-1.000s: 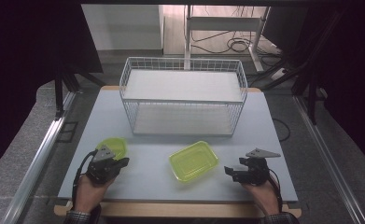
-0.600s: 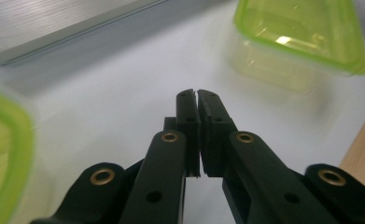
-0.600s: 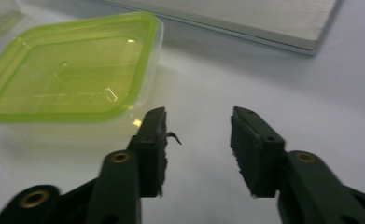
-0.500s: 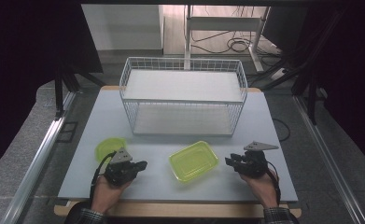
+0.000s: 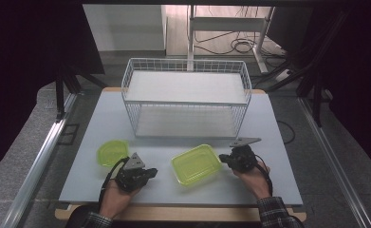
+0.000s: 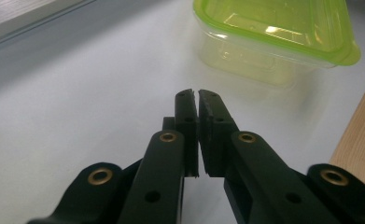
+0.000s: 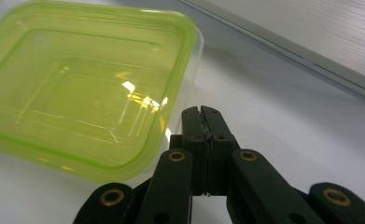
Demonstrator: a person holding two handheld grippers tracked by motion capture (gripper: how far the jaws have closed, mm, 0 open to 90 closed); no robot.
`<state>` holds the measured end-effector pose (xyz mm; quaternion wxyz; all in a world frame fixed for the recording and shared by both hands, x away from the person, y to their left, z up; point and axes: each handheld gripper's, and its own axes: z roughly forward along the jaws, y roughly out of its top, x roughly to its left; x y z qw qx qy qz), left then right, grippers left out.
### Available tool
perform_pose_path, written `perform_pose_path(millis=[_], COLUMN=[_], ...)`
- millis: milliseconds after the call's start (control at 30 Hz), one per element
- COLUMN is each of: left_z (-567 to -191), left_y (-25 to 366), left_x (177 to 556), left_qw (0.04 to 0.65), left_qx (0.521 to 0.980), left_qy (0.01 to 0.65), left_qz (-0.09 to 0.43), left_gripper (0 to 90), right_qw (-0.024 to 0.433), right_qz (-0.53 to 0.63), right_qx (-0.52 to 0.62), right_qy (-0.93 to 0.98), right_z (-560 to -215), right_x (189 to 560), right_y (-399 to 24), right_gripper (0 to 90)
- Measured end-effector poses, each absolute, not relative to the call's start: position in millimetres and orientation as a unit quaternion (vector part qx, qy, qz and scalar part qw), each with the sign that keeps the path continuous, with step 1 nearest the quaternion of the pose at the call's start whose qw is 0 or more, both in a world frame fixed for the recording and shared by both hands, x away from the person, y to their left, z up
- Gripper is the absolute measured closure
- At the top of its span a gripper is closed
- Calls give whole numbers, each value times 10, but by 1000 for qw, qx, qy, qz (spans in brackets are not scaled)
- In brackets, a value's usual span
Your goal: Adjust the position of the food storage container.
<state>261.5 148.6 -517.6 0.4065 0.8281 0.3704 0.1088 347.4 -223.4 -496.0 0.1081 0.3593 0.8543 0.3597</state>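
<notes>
Flanking green container (image 5: 196, 164): L gripper (image 5: 151, 172) closed empty, R gripper (image 5: 222, 159) just closed empty.

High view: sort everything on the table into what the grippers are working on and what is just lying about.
In hand:
- rectangular green container, between the two grippers
- left gripper, shut, empty
- right gripper, shut, empty, beside the container

Lying about:
- round green tub, near the left hand, untouched
- wire basket, at the back
- table

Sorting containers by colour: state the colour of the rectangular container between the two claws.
Translucent yellow-green container, brighter green rim; clearest in the right gripper view.
</notes>
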Motion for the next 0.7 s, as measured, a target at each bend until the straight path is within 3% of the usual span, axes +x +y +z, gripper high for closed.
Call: perform_pose_path(millis=[567, 700], left_z=[-5199, -5203], left_y=[1467, 1498], left_x=[2523, 2510], left_qw=[374, 368], left_qx=[847, 843], left_qy=[356, 367], left_qz=[127, 141], left_gripper=[842, 767], right_qw=[88, 101], right_qz=[366, 365], right_qx=[327, 333], right_qy=[867, 864], right_z=[-4973, -4953], right_x=[3220, 3221], right_y=[-2036, -2064], right_gripper=[884, 807])
